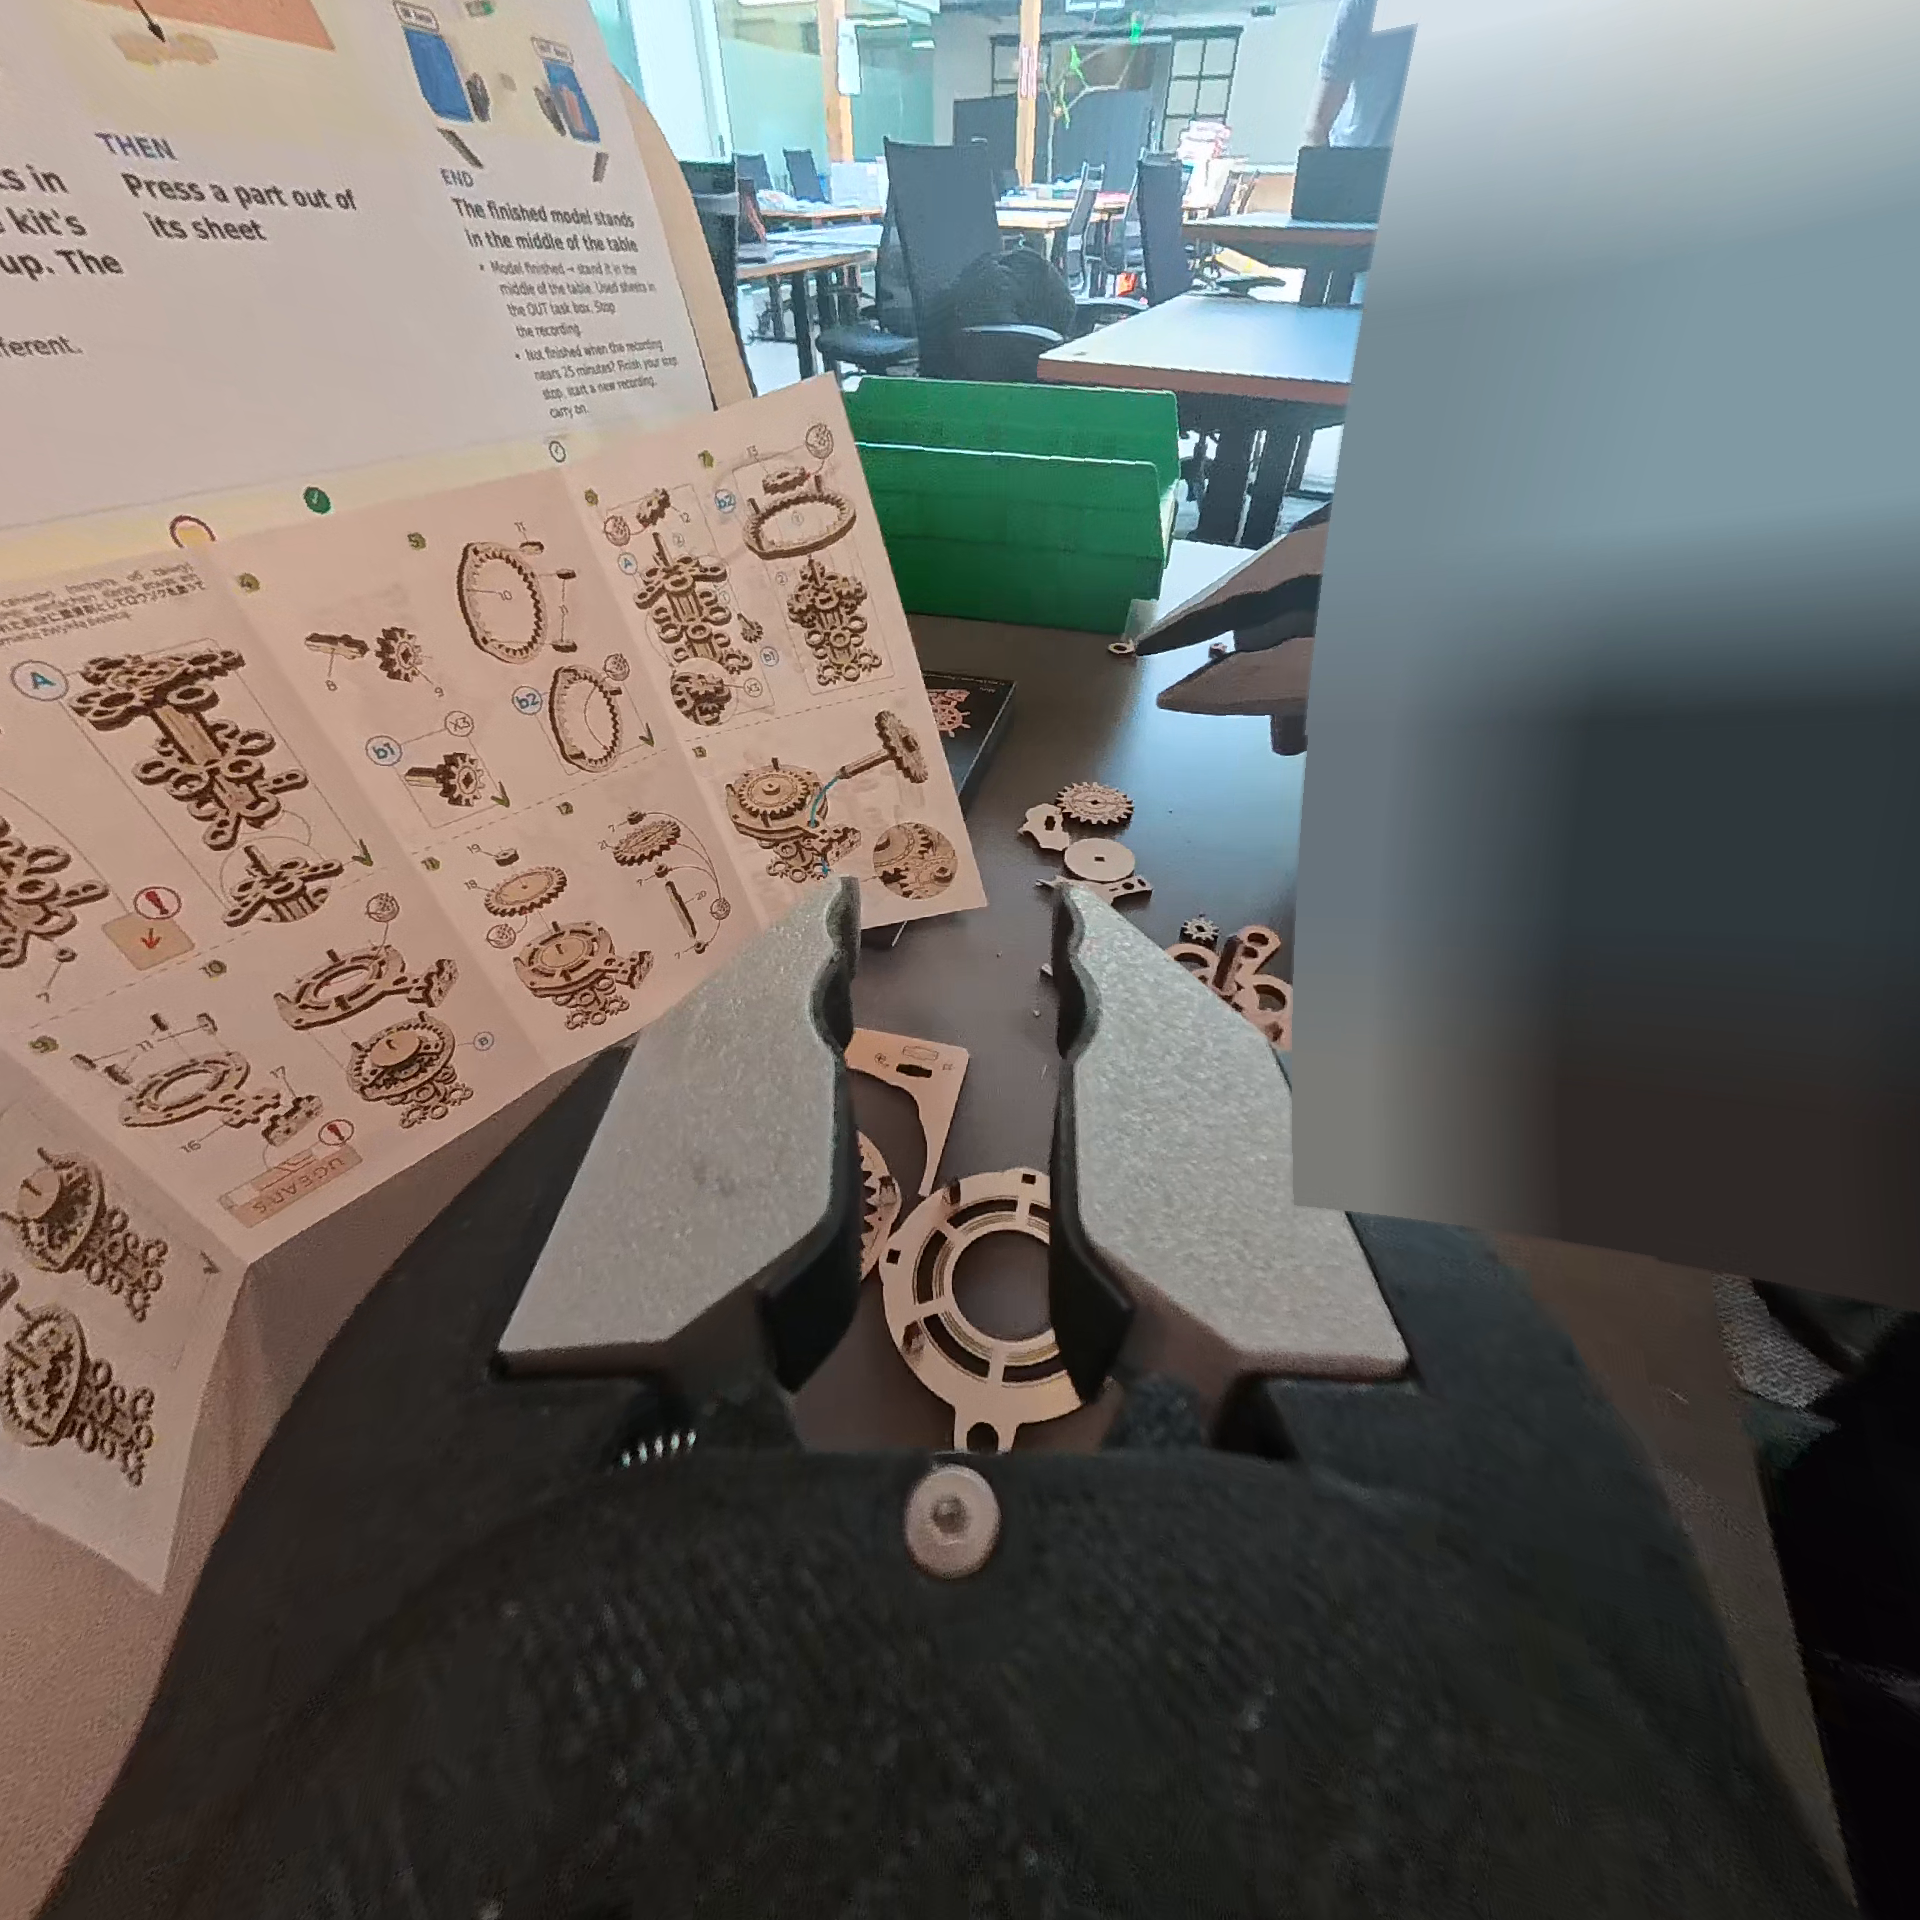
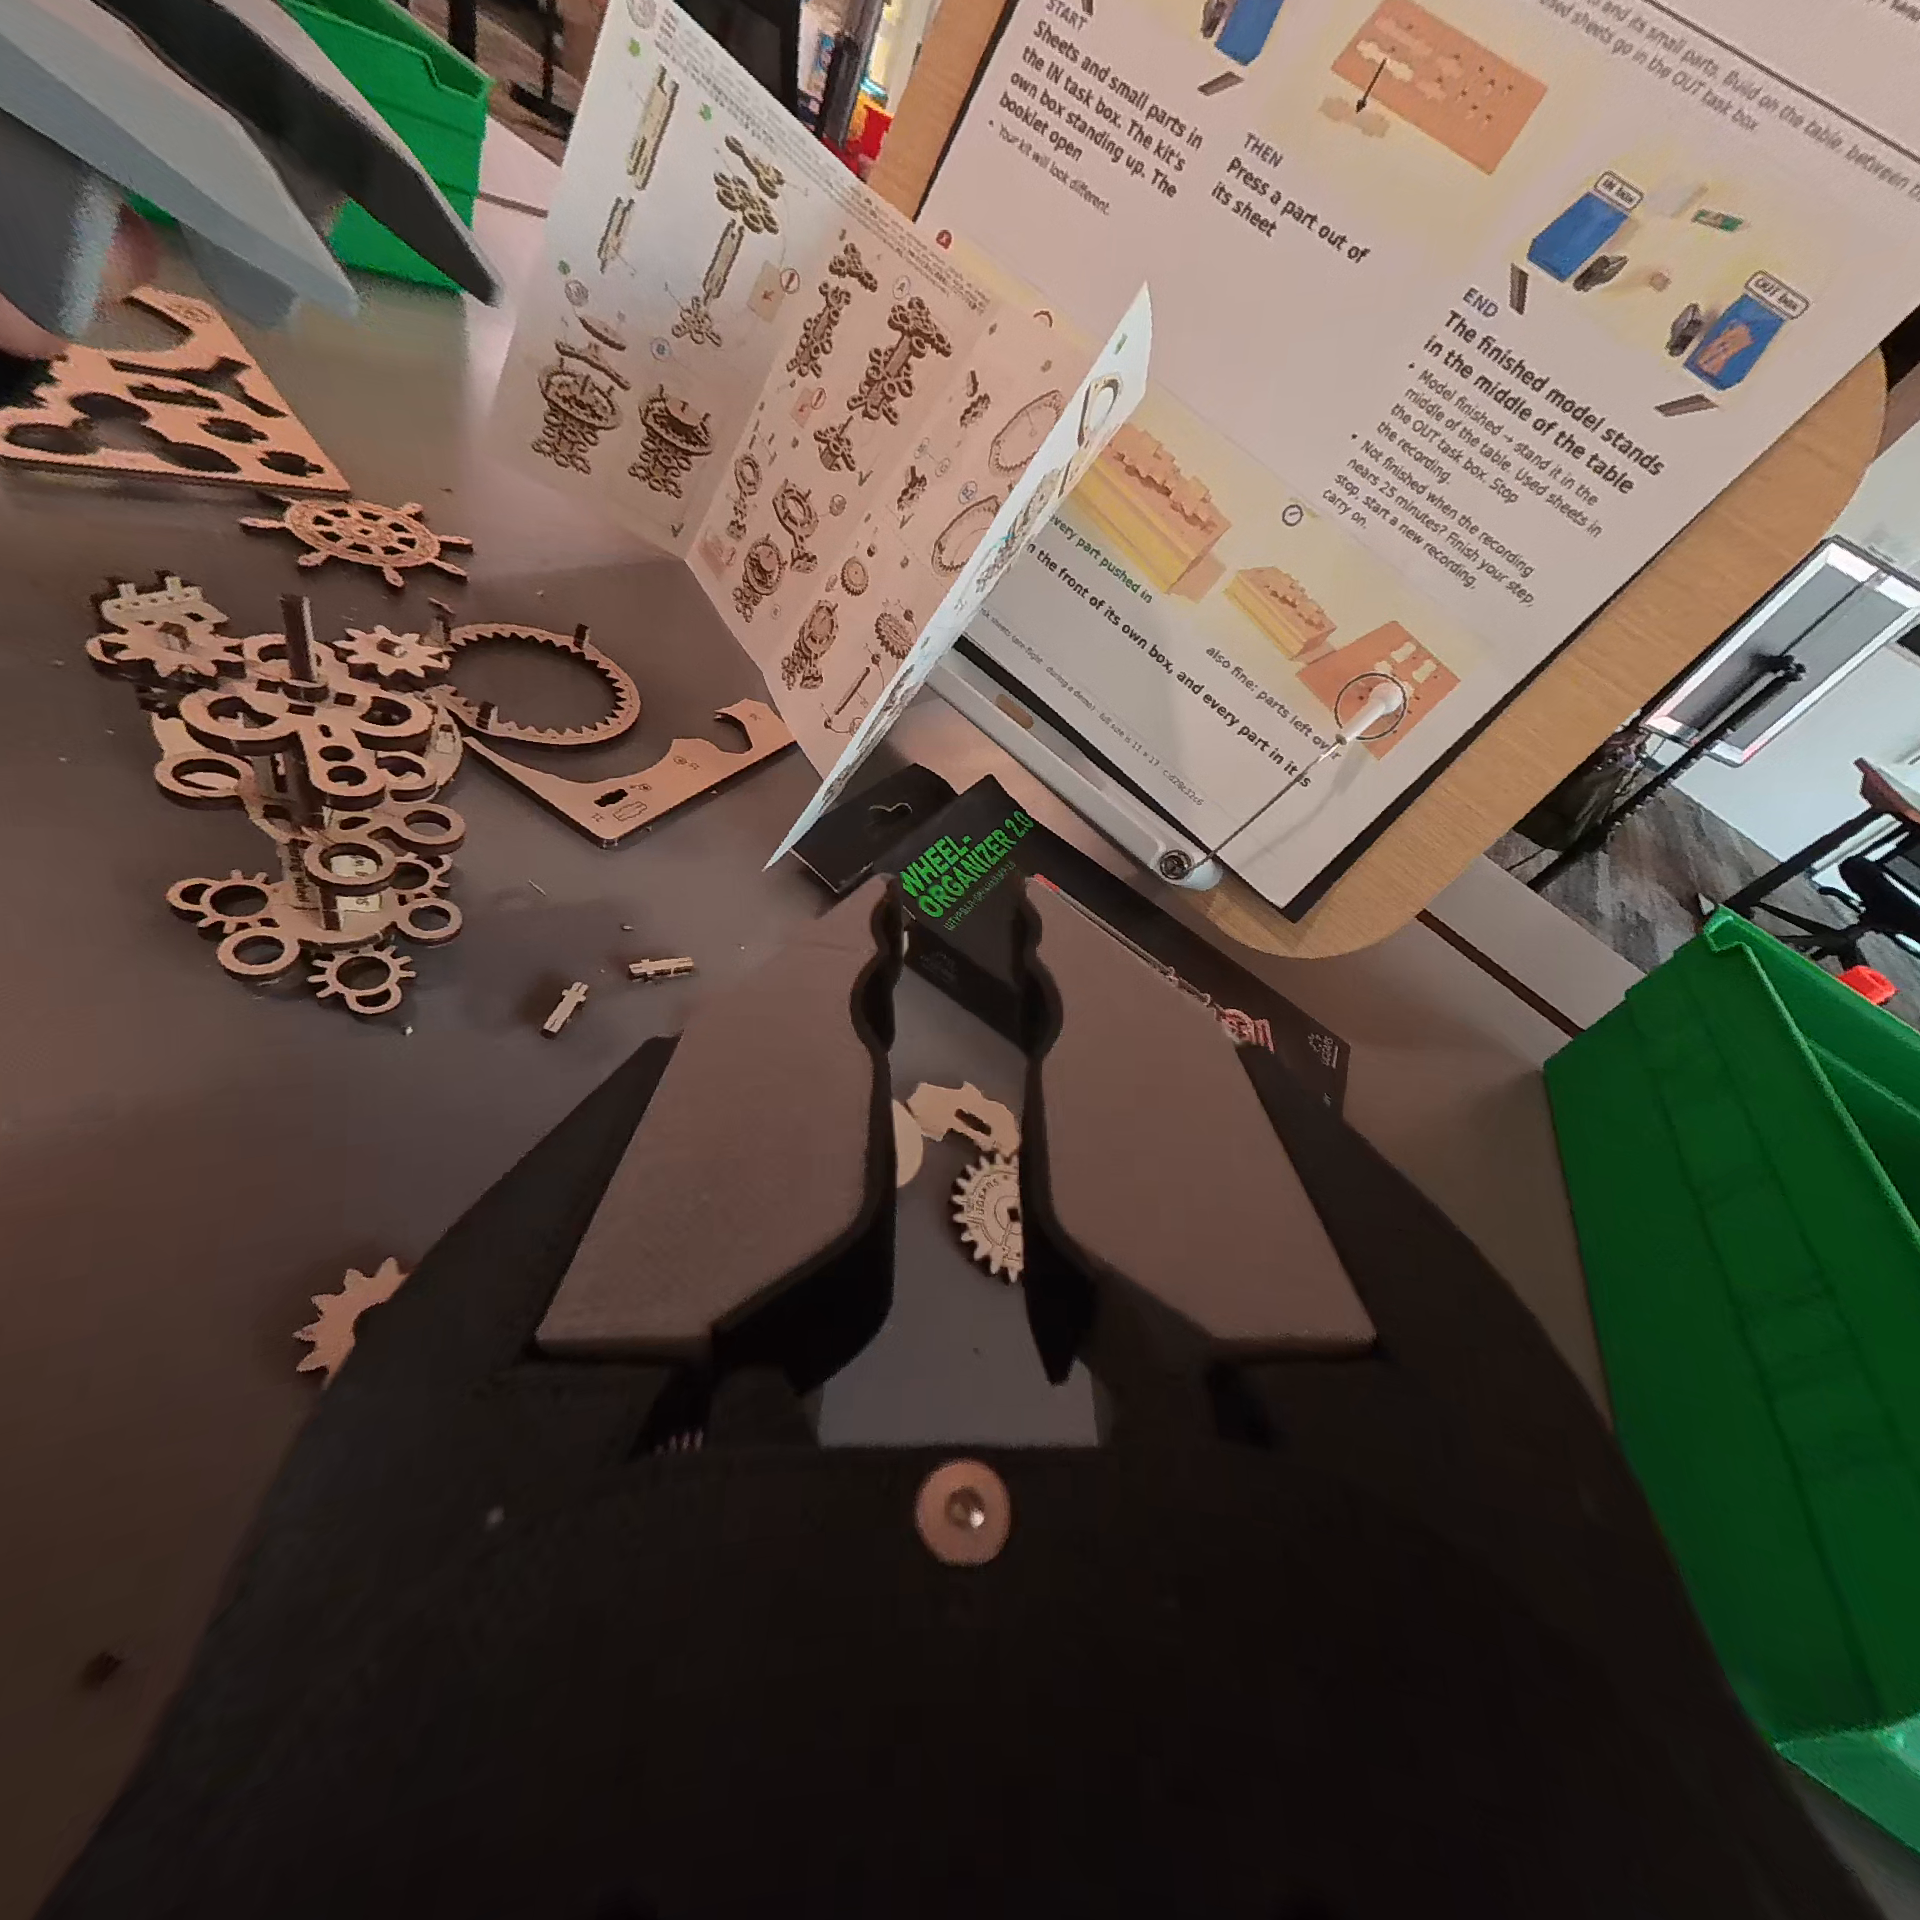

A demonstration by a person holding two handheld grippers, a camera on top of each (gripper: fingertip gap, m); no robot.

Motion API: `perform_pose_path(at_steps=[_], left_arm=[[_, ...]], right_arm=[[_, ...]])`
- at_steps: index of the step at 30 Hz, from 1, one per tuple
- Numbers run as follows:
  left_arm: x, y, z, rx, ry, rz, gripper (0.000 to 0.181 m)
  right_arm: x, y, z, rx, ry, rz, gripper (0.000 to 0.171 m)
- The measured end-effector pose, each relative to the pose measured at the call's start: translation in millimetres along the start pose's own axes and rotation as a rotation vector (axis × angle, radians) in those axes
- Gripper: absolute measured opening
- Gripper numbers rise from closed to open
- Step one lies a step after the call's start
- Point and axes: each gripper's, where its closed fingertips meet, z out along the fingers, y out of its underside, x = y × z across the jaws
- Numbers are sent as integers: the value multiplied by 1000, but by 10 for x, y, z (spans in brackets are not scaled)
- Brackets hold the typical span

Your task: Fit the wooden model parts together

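Note:
My left gripper is open and empty, low over the dark table. A flat wooden ring plate lies on the table between its fingers, with a used sheet piece just beyond. My right gripper is open and empty. A small gear and a notched piece lie on the table between its fingers. The partly built model of stacked ring plates on a post lies at the left, next to a toothed ring. The left gripper also shows at the top left of the right wrist view.
The folded booklet stands open before an instruction board. A black pack lies ahead of the right gripper. Green bins stand at the right and far back. Loose parts: wheel, pegs, punched sheet. Left tips to right tips: about 15 cm.

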Motion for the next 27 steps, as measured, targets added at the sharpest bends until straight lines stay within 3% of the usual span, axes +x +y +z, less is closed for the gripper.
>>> perform_pose_path(at_steps=[10,18,24,27], left_arm=[[46,39,63,-100,4,17,43],[-106,193,-204,-288,-44,112,53],[-344,309,-350,-235,-104,128,48],[-462,274,-354,-146,-152,158,33]], right_arm=[[76,154,41,-68,59,31,14],[96,317,102,-158,98,-3,13],[96,435,170,-228,116,-47,13],[100,499,197,-266,127,-66,12]])
